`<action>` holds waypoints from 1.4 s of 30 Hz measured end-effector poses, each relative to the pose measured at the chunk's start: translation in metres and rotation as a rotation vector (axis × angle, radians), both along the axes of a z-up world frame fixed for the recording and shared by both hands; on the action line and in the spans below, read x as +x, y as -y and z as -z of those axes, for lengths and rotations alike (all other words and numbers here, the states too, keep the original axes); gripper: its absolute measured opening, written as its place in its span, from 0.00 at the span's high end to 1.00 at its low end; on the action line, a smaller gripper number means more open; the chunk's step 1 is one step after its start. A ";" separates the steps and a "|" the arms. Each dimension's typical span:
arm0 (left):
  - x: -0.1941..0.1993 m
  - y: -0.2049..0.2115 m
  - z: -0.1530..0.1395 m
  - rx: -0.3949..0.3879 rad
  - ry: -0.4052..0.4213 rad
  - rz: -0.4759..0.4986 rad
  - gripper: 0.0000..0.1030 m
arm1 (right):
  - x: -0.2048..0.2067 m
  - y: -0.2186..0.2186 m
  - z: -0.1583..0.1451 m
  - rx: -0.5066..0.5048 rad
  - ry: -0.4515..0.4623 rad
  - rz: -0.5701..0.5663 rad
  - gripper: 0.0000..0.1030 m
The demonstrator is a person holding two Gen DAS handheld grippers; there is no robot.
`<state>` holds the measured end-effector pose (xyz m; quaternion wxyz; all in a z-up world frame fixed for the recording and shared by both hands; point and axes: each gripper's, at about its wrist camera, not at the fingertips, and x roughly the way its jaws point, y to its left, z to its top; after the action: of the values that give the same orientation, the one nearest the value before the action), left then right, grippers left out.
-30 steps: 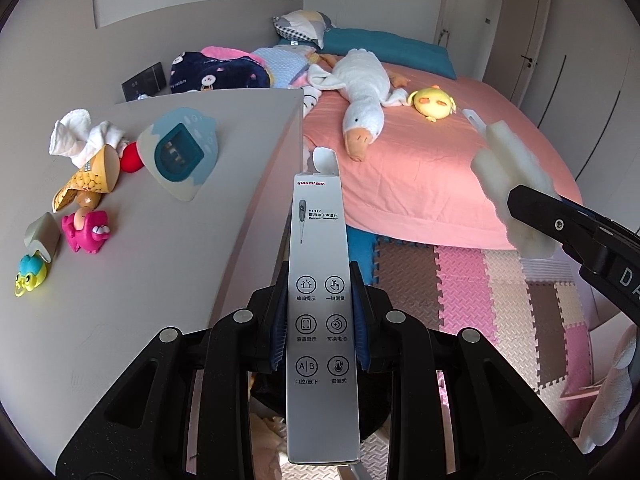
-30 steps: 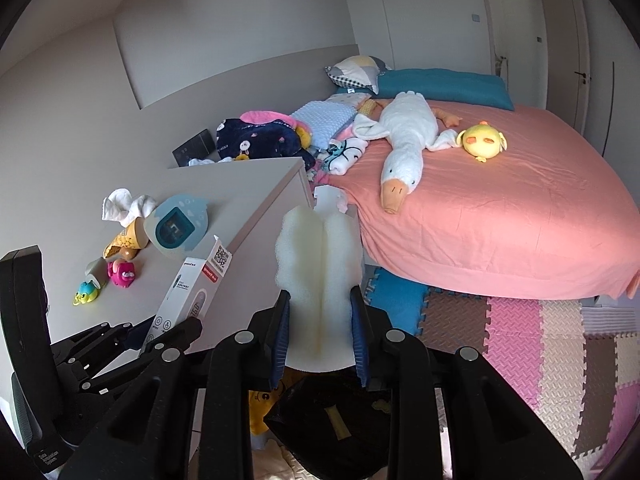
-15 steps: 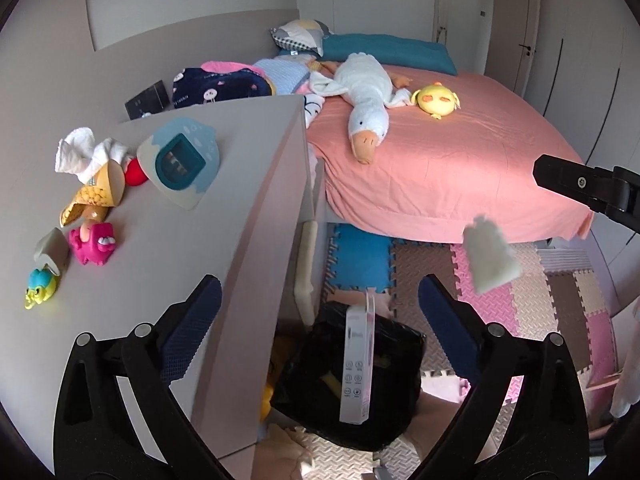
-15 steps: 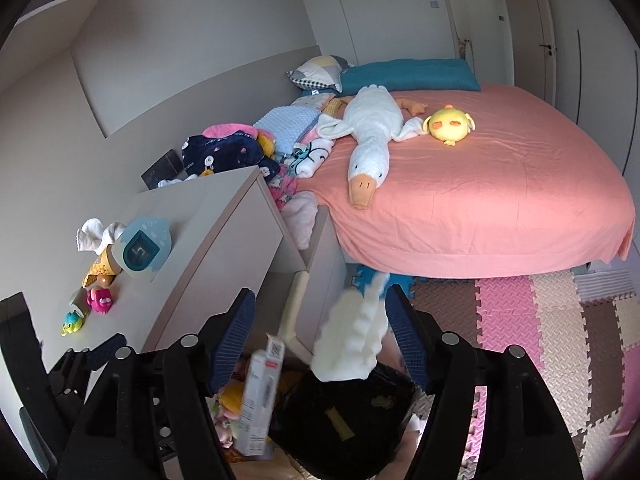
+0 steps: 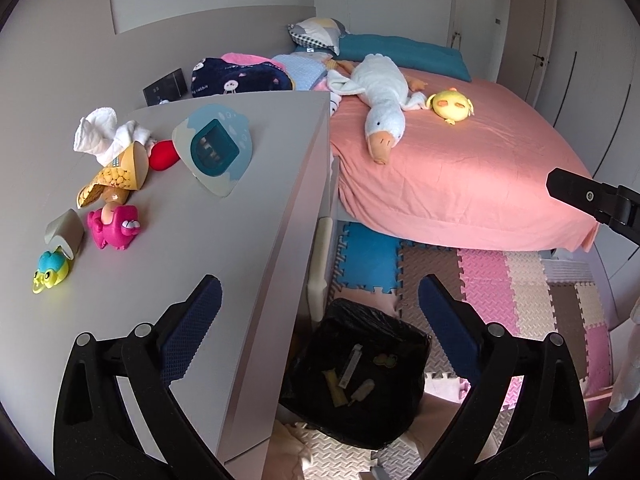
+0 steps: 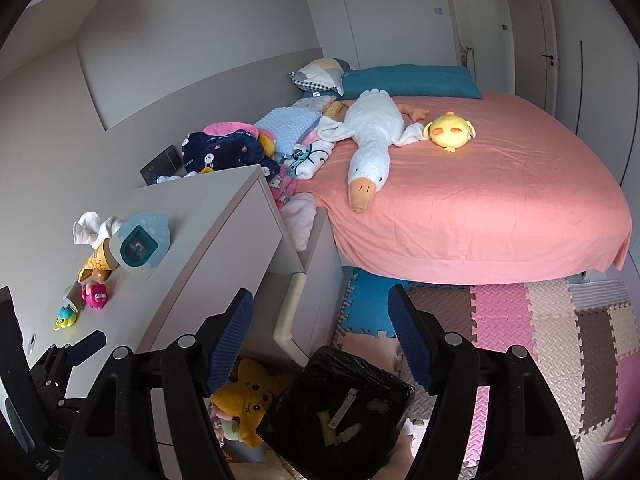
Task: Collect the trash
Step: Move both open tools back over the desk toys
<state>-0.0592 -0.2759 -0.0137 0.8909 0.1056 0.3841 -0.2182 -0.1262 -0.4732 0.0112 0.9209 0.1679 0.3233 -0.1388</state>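
**Both grippers empty above the bin**

The left gripper (image 5: 320, 316) and the right gripper (image 6: 320, 332) tilt downward over the black trash bin (image 5: 356, 376) beside the dresser (image 5: 192, 248). Both jaws are spread apart, holding nothing. The thermometer box (image 5: 349, 365) lies inside the bin.

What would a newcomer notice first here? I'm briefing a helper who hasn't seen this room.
The long white plush goose with an orange beak sprawled across the salmon-pink bed draws the eye first. Next come the bright small toys on the grey dresser top, and the black-lined trash bin on the floor beside it.
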 end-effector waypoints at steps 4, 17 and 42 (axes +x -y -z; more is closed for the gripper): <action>0.001 -0.008 -0.003 0.001 0.013 -0.011 0.07 | 0.007 -0.010 -0.001 -0.007 -0.003 -0.022 0.32; 0.019 -0.058 -0.006 -0.002 0.014 -0.115 0.07 | 0.043 -0.062 0.005 0.007 -0.019 -0.146 0.32; 0.067 -0.164 0.001 0.017 -0.003 -0.337 0.07 | 0.114 -0.149 0.019 0.023 -0.065 -0.344 0.32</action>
<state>0.0076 -0.1124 -0.0150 0.9133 0.0467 0.3997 -0.0626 -0.0124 -0.3239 -0.0077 0.9181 0.1163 0.3784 0.0192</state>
